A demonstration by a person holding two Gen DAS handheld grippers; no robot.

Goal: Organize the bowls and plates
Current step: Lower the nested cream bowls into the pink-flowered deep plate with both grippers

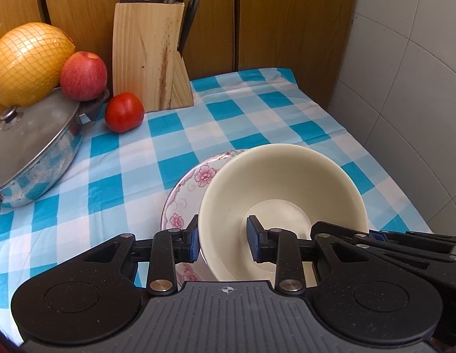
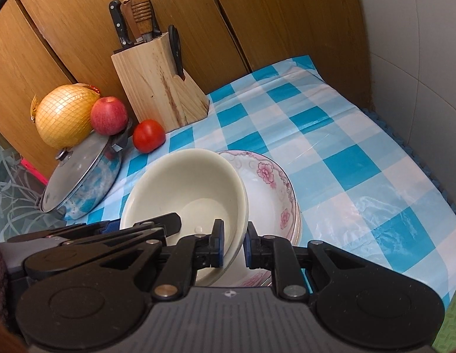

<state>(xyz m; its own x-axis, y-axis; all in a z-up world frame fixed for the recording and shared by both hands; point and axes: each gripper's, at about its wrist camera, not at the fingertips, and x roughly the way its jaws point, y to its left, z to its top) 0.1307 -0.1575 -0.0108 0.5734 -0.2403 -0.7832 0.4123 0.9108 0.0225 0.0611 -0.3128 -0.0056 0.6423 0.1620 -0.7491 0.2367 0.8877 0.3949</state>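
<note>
Cream bowl (image 1: 282, 211): it is seen tilted, resting in the flowered plate (image 1: 186, 188) near the front middle of the desk (image 1: 257, 111), and it is straddled at its rim by both grippers.
Left gripper (image 1: 223, 236): its blue pads are set on either side of the bowl's left rim, one pad outside, one inside; a gap is seen at the inner pad, so the jaws are part open and a firm clamp cannot be confirmed.
Right gripper (image 2: 233, 242): its pads are pressed close on the bowl's right rim (image 2: 236, 206), one inside and one outside, so the bowl is gripped there.
Left wrist view only: the plate is shown to the left of and behind the bowl; the right gripper's fingers (image 1: 375, 236) are seen coming in from the right edge.
Right wrist view only: the plate (image 2: 272, 185) is shown to the right of the bowl, and stacked rims are seen below it, so more than one dish lies there; the left gripper's fingers (image 2: 157, 223) are seen reaching into the bowl from the left.
Both views: a lidded pot (image 2: 81, 176), a netted pomelo (image 2: 63, 114), an apple (image 2: 108, 114), a tomato (image 2: 148, 135) and a knife block (image 2: 160, 88) are seen at the back left, well apart from the bowl.
</note>
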